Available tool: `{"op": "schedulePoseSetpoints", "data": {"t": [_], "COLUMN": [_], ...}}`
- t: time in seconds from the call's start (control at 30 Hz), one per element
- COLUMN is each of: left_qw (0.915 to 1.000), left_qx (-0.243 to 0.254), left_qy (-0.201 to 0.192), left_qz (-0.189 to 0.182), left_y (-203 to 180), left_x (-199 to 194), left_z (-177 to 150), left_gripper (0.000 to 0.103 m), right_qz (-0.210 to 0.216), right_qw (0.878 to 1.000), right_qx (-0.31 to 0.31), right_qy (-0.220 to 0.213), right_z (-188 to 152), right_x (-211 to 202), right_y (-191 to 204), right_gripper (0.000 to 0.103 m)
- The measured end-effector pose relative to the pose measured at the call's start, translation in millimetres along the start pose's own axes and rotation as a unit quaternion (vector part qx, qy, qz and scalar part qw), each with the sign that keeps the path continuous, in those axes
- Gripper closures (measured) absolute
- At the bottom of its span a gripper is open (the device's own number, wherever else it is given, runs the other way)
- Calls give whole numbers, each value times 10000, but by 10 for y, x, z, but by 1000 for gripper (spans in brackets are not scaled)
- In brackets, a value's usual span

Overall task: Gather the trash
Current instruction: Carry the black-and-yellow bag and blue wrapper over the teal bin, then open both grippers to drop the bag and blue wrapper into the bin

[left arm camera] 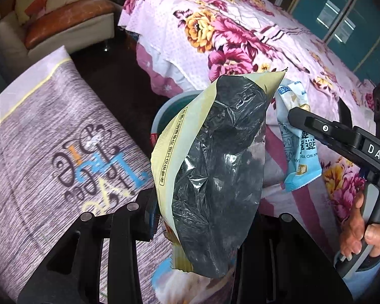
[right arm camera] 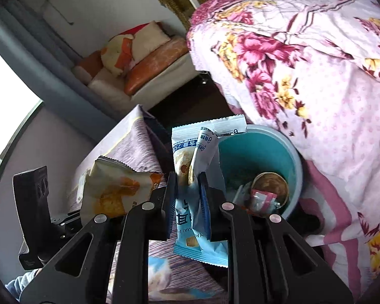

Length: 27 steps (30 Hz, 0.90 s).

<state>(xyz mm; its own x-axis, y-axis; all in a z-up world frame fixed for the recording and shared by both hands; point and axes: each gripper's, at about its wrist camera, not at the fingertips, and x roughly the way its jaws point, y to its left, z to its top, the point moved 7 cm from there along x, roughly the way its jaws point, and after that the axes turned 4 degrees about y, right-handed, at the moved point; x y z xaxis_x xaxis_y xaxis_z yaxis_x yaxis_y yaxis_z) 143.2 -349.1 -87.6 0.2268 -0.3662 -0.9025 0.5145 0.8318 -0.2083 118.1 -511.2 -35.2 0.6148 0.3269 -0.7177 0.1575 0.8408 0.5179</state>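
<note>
The teal bin [right arm camera: 259,157] stands on the dark floor in a narrow gap: the edge of the floral bedcover [right arm camera: 316,76] hangs just beside its right rim, and the purple printed cloth [right arm camera: 129,139] borders it on the left, so little free room is left around it. The right gripper [right arm camera: 188,202] pinches a light blue wrapper [right arm camera: 190,152] just beside the bin's left rim. The left gripper [left arm camera: 202,217] is clamped on a cream snack bag [left arm camera: 215,164]. The right wrist view shows the inside of the bin, with a brown cup [right arm camera: 269,186] and a pink packet [right arm camera: 262,198]; in the left wrist view the snack bag hides nearly all of the bin [left arm camera: 164,109]. Only the left view shows the person's hand [left arm camera: 362,230] on the right gripper's handle.
</note>
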Motion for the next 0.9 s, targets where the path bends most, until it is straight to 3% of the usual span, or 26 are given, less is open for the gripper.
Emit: {"op": "schedulePoseSetpoints", "data": {"t": [0.43,0.7,0.77,0.9], "left_qw": [9996,9994,9994,9996], "left_qx": [-65,-154,-178,-212], "left_qy": [188,243,260,202], "left_qz": [-191,-189,-156,51], "left_y": [-14,43,72,153], "left_x": [342,443,453,437], "left_z": [235,287,282,280], "left_gripper": [67,45,31,16], "right_qz": [-225,-335,-350,-379], "right_qw": [9993,9986,9985,9983], "right_qx": [273,340,346,326], "right_qy": [126,235,254,300], "right_z": [135,171,178,188], "right_x": [202,303,326,386], "right_y": [-287,-360,-365,-356], "right_gripper": [85,85,85,85]}}
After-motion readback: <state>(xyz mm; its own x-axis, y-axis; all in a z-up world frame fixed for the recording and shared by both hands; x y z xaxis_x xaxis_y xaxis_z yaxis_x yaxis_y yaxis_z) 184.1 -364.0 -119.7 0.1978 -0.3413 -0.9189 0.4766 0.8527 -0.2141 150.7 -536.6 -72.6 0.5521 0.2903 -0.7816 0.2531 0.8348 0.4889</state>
